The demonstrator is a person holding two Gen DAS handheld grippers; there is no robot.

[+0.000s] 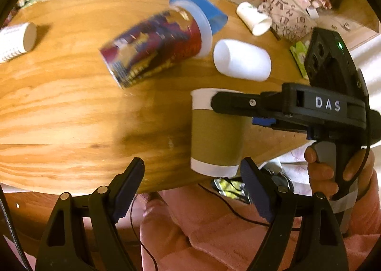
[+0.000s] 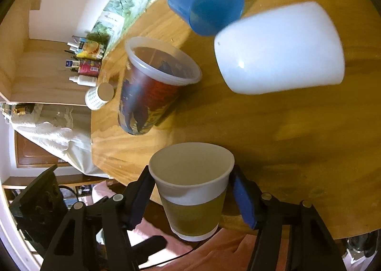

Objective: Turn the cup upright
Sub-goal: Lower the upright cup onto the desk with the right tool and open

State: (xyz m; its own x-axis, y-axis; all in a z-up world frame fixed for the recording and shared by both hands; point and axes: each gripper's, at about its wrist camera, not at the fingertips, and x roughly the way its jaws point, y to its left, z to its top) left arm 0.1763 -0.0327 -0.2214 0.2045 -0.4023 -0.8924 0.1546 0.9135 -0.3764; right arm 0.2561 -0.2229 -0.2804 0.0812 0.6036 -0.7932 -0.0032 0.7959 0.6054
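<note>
Now the right gripper (image 2: pixel 190 197) is clamping the olive-banded paper cup (image 2: pixel 193 197) near its white rim.

Its jaws are pressing in on both sides of the cup, with the blue pad (image 2: pixel 243 202) showing against the cup's right side; the left wrist view is showing the cup (image 1: pixel 215 132) hanging past the near edge of the wooden table (image 1: pixel 71 109), above pink fabric. The left gripper (image 1: pixel 191 190) is sitting with its jaws spread wide and holding nothing, just below the cup. Farther out, a printed plastic cup (image 2: pixel 152 90), a white cup (image 2: pixel 281 49) and a blue cup (image 2: pixel 207 6) are lying on their sides on the table, the blue one just behind the white one, with a small ribbed white cup (image 2: pixel 100 96) lying at the far edge.
</note>
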